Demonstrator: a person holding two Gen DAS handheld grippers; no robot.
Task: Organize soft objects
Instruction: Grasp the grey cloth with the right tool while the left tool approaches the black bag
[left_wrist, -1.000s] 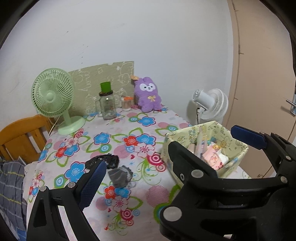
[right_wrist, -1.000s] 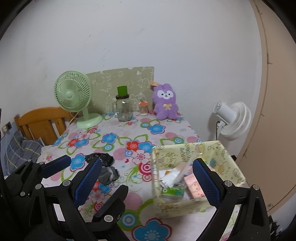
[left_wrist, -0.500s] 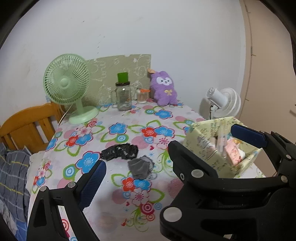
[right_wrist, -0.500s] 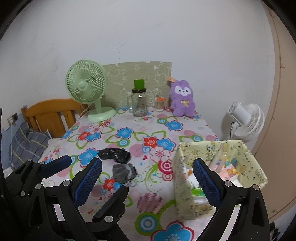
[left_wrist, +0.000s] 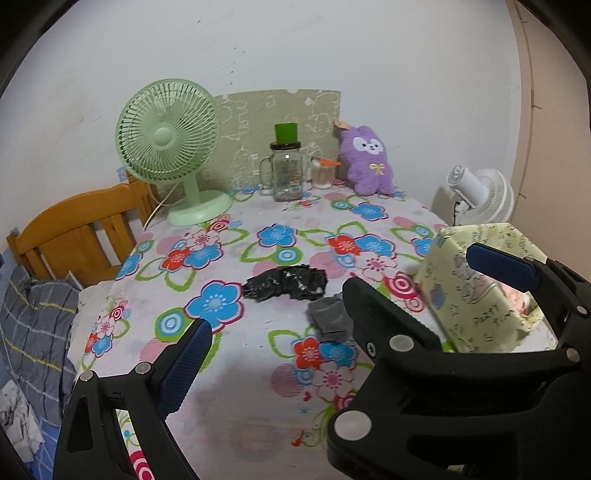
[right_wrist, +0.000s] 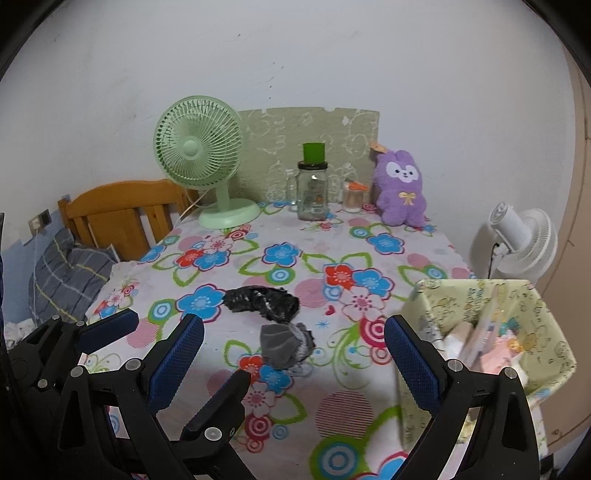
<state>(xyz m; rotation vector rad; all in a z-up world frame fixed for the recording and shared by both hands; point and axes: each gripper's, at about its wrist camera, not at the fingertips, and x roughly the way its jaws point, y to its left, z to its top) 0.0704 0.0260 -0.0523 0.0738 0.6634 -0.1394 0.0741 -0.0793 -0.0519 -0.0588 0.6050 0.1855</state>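
Observation:
A grey sock (left_wrist: 327, 319) (right_wrist: 284, 345) lies bunched on the flowered tablecloth, just in front of a crumpled black piece (left_wrist: 286, 284) (right_wrist: 262, 302). A purple plush rabbit (left_wrist: 365, 162) (right_wrist: 400, 188) sits upright at the far edge against the wall. A pale yellow fabric box (left_wrist: 476, 314) (right_wrist: 424, 306) stands at the right and holds pink and white items. My left gripper (left_wrist: 337, 290) hovers open above the near table, holding nothing. My right gripper (right_wrist: 293, 323) is open too, with the grey sock showing between its blue pads and well ahead of them.
A green desk fan (left_wrist: 166, 144) (right_wrist: 197, 147) and a glass jar with a green lid (left_wrist: 286, 173) (right_wrist: 312, 192) stand at the back. A white fan (left_wrist: 476, 195) (right_wrist: 517, 240) is beyond the right table edge. A wooden chair back (left_wrist: 74, 229) and plaid bedding (left_wrist: 33, 325) are at the left.
Both views have swung left: the box, sock and black piece have slid rightwards in frame, and the green fan sits nearer the middle. Both grippers stayed open and took hold of nothing.

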